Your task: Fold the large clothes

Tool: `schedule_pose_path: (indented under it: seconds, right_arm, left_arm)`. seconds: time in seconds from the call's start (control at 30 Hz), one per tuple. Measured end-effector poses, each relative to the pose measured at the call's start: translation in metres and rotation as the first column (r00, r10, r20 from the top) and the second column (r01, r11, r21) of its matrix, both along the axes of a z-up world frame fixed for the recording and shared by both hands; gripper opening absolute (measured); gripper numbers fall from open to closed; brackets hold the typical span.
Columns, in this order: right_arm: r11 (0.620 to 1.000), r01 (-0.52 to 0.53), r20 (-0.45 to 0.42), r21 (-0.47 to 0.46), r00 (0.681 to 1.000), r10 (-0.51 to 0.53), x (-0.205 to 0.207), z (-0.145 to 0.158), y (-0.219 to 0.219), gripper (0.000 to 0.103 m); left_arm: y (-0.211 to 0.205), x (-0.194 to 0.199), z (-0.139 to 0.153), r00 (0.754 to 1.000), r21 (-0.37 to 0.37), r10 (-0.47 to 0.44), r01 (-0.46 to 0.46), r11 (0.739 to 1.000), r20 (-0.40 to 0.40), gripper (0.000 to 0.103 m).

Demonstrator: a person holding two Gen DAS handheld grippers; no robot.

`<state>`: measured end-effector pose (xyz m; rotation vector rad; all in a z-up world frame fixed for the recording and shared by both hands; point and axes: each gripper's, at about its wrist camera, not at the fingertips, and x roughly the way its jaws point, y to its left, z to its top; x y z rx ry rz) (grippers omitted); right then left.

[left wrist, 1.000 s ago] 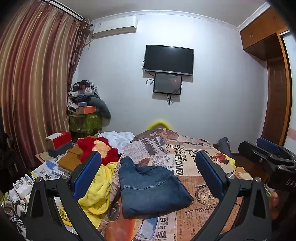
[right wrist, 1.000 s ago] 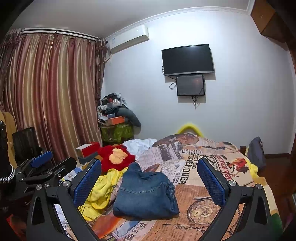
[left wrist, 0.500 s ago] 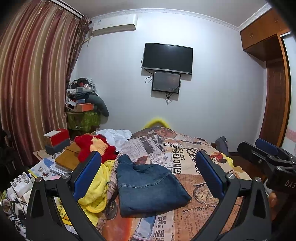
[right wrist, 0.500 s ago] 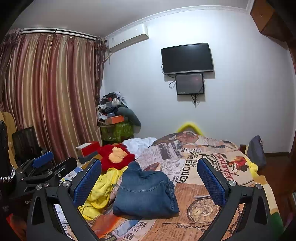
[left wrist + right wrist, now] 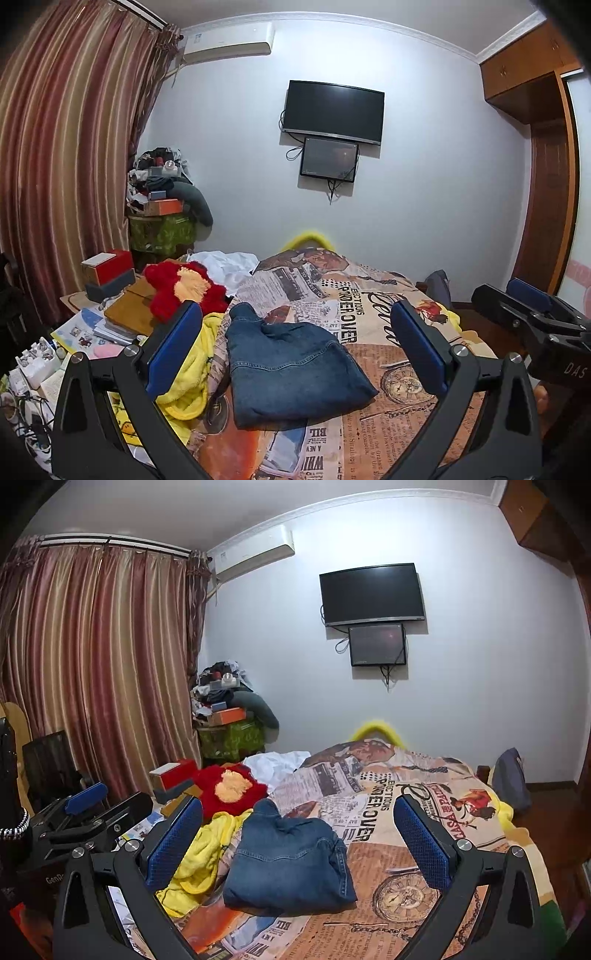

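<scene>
A pair of blue jeans (image 5: pixel 291 369) (image 5: pixel 291 856) lies folded into a compact block on the newspaper-print bed cover (image 5: pixel 384 325) (image 5: pixel 399 797). My left gripper (image 5: pixel 295 350) hangs open above and short of the jeans, its blue pads wide apart with nothing between them. My right gripper (image 5: pixel 295 838) is likewise open and empty, held back from the jeans. In the left wrist view the right gripper (image 5: pixel 532 314) shows at the right edge; in the right wrist view the left gripper (image 5: pixel 88 812) shows at the left edge.
A yellow fleece garment (image 5: pixel 188 376) (image 5: pixel 203 853) lies crumpled left of the jeans, with a red plush toy (image 5: pixel 181 288) (image 5: pixel 229 786) and white cloth (image 5: pixel 225 262) behind. Boxes and papers (image 5: pixel 107 280) clutter the left side. A wall TV (image 5: pixel 332 110) and wooden wardrobe (image 5: pixel 546 177) stand beyond.
Both grippers have drifted slightly; the view shifts a little, with the jeans sitting marginally lower and left in the left wrist view. The jeans and other things on the bed have not moved.
</scene>
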<state>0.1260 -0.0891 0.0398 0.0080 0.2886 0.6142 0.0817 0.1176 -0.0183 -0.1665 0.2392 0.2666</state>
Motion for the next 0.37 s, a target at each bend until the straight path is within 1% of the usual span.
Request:
schedule_pose_path:
  seconds: [0.23, 0.37]
  right_arm:
    - [1.000, 0.006, -0.009, -0.002, 1.000, -0.006, 0.0039, -0.0002, 0.0007, 0.103]
    - [1.000, 0.006, -0.017, -0.001, 1.000, -0.006, 0.0061, -0.0002, 0.0020, 0.103]
  left_arm:
    - [-0.0028, 0.0003, -0.0011, 1.000, 0.009, -0.013, 0.013, 1.000, -0.007, 0.103]
    - [-0.0012, 0.0019, -0.0017, 1.000, -0.001, -0.017, 0.017, 1.000, -0.013, 0.103]
